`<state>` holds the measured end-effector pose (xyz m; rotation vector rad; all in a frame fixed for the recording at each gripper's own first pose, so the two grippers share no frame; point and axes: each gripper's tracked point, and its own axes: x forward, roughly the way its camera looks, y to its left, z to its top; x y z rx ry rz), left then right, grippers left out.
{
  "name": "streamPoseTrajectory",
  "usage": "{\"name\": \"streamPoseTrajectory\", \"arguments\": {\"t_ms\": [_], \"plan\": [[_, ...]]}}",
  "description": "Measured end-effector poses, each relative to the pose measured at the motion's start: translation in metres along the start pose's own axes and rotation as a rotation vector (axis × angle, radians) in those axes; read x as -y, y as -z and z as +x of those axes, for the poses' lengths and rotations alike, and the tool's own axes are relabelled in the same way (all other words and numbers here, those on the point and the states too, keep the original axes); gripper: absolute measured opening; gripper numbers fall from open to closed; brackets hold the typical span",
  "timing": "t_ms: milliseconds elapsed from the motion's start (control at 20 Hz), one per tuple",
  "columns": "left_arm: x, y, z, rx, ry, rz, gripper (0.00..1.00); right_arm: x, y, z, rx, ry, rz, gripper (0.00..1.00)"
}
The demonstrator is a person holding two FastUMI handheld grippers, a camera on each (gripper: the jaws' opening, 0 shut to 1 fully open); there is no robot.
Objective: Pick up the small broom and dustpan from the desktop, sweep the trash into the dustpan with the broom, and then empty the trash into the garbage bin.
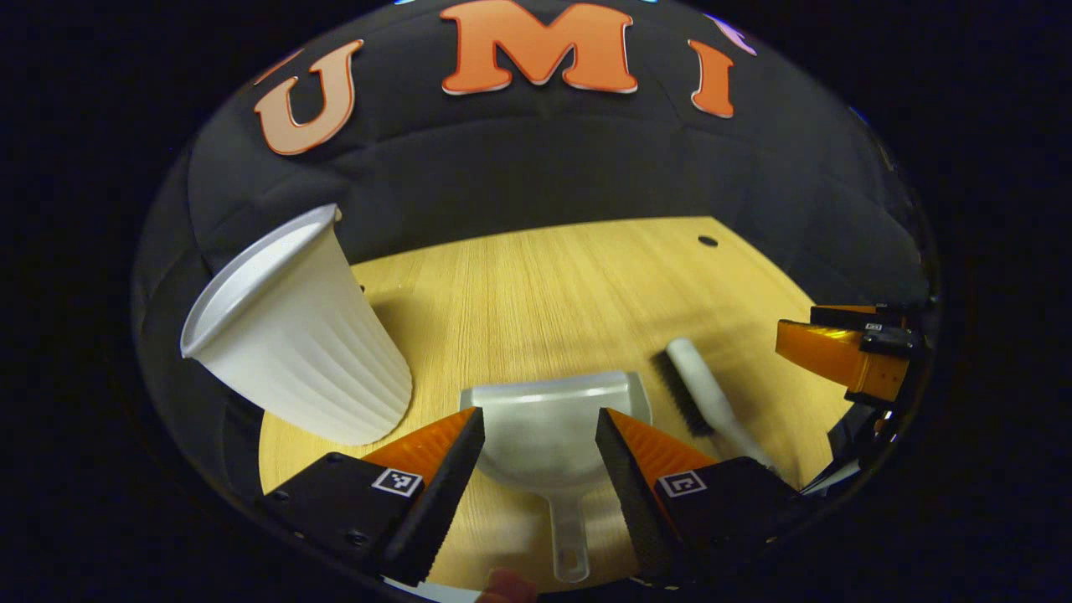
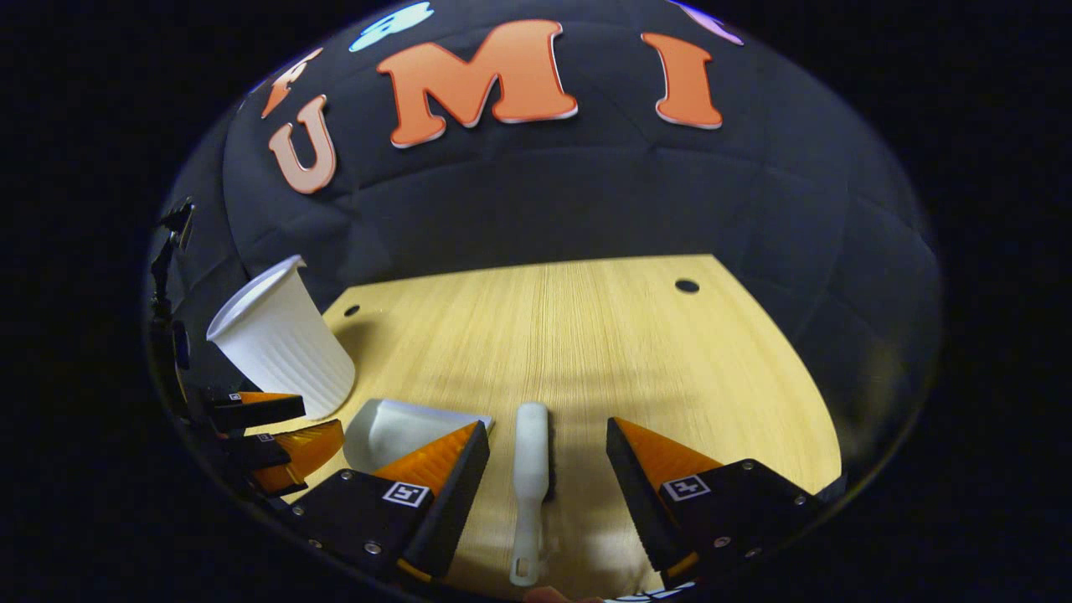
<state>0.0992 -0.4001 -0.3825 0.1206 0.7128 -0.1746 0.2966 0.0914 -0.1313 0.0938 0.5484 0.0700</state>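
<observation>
A small pale dustpan (image 1: 548,423) lies flat on the wooden desktop (image 1: 569,285), its handle pointing toward me. My left gripper (image 1: 540,431) hangs open above it, one finger on each side of the pan's rear. To its right lies the white broom (image 1: 708,394) with dark bristles. In the right gripper view the broom (image 2: 530,469) lies lengthwise between the fingers of my open right gripper (image 2: 548,444), not touched. The dustpan (image 2: 394,429) shows left of it. A white ribbed cup (image 1: 293,335) serves as the bin at the left.
The right gripper (image 1: 846,352) appears at the right edge of the left gripper view, and the left gripper (image 2: 268,440) at the left edge of the right gripper view. The cup (image 2: 280,339) stands near the desk's left edge. Small round holes (image 2: 687,286) mark the desktop's far part.
</observation>
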Motion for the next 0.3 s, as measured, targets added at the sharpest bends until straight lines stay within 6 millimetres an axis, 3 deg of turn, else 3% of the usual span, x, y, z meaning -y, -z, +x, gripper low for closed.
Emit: {"name": "streamPoseTrajectory", "arguments": {"t_ms": [300], "plan": [[-0.008,-0.037,-0.031,0.331,-0.031,-0.063,0.86,-0.003,-0.087,-0.036,0.345,0.030,-0.072,0.86]]}}
